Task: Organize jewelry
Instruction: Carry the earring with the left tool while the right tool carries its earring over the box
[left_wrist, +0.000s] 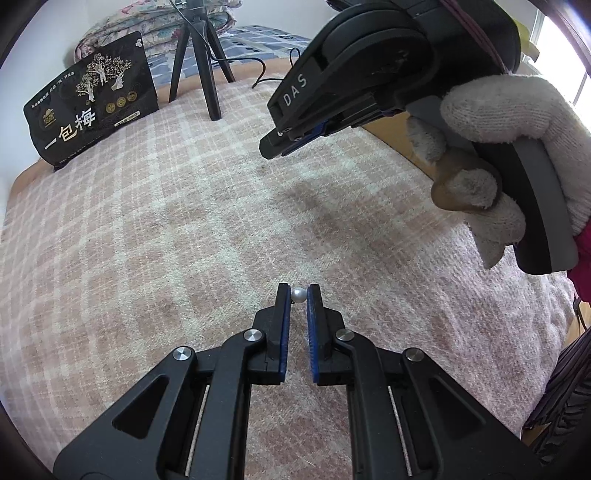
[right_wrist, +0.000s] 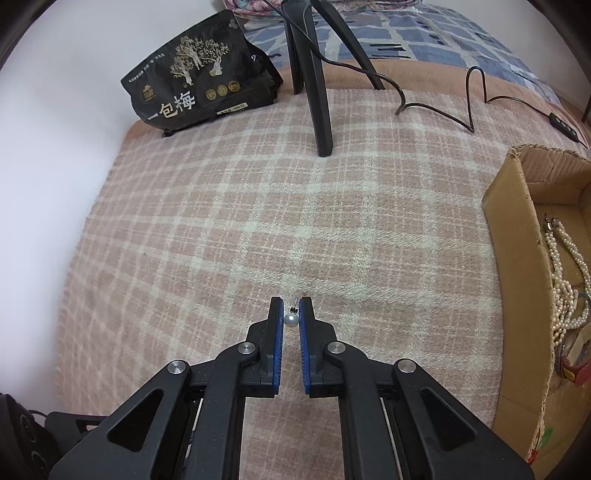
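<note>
Left tool (left_wrist: 298, 293) and right tool (right_wrist: 291, 307) each pinching a pearl earring (left_wrist: 298, 294), apparently studs, tripod (right_wrist: 317, 92) ahead, cardboard box (right_wrist: 517, 236) right

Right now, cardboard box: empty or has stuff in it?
Not empty. The cardboard box is open-topped, with pearl strands lying on its floor; the part beyond the frame cannot be judged.

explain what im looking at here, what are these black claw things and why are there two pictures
The claws are hand-held grippers, one in each of a person's hands; a gloved hand shows in the left picture. Each picture comes from a camera on one gripper, looking along its fingers. The left gripper pinches a pearl earring; the right gripper pinches another pearl earring. Below lies a pink checked blanket, with a black snack bag, a tripod and a cardboard box holding pearl necklaces.
</note>
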